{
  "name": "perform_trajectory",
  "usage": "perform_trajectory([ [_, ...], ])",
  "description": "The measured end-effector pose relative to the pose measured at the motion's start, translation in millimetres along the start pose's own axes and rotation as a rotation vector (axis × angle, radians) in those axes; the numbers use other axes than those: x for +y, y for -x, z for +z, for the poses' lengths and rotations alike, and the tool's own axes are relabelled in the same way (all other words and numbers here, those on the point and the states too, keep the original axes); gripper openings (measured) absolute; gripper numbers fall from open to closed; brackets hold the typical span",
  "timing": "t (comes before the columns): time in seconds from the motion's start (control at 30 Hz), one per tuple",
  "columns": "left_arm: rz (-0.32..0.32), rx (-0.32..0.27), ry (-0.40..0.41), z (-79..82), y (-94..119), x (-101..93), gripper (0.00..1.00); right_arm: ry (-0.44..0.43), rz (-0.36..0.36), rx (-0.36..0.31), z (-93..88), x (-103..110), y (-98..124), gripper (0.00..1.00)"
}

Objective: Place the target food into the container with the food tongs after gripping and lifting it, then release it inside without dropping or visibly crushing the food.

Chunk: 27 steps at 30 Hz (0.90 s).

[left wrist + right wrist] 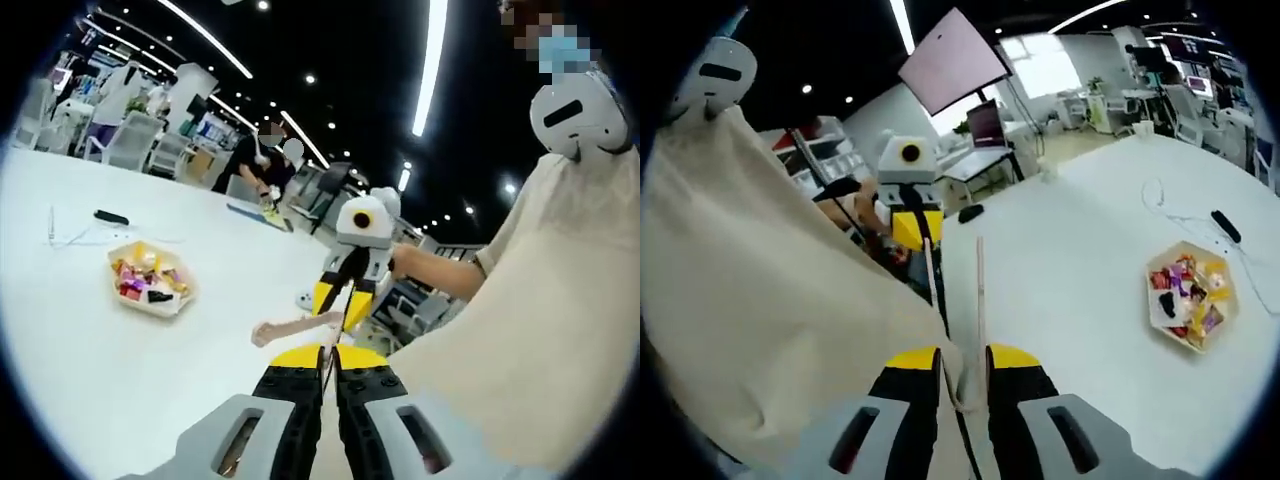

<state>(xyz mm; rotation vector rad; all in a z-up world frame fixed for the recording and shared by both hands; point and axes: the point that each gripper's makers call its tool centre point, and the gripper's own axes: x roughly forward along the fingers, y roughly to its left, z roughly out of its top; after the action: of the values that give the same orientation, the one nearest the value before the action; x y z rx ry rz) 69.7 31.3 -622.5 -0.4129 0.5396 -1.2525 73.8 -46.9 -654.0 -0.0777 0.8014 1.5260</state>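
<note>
Pale food tongs [979, 290] rise from between the jaws of my right gripper [962, 355], which is shut on their joined end. My left gripper [915, 232] faces it and is shut on the tip of one tong arm; the other arm stands free. In the left gripper view, the left gripper [327, 352] has its jaws pressed on a thin edge. The free tong arm [293, 328] sticks out leftward from the right gripper [343, 300]. A hexagonal container [150, 281] [1192, 294] of bright wrapped sweets sits on the white table, well away from both grippers.
The white table [100, 380] [1070, 300] stretches wide around the container. A black object [110, 217] [1225, 226] and a thin cable lie beyond it. The person's beige shirt [560, 330] [750, 300] is close beside the grippers. People and chairs are at the far side.
</note>
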Motion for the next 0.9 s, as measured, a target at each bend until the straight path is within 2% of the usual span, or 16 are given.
perform_trajectory([
  [0.17,0.025,0.013,-0.001,-5.4,-5.1,10.9,0.0,-0.005,-0.005,0.038,-11.2,-11.5,-6.8,0.17],
  [0.27,0.038,0.01,-0.018,-6.0,-10.7,15.2,0.0,-0.017,-0.001,0.028,-16.5,-18.8,-5.2,0.17],
  [0.4,0.053,0.036,-0.022,-11.4,-17.5,23.7,0.01,-0.026,-0.008,0.033,-22.2,-26.3,-5.2,0.17],
  [0.7,0.081,0.112,-0.053,-27.2,-25.6,37.9,0.01,-0.009,-0.04,0.103,-38.4,-39.6,-14.2,0.17],
  [0.9,0.107,0.14,-0.05,-37.7,-29.8,49.4,0.02,0.0,-0.061,0.151,-48.0,-50.0,-20.0,0.17],
])
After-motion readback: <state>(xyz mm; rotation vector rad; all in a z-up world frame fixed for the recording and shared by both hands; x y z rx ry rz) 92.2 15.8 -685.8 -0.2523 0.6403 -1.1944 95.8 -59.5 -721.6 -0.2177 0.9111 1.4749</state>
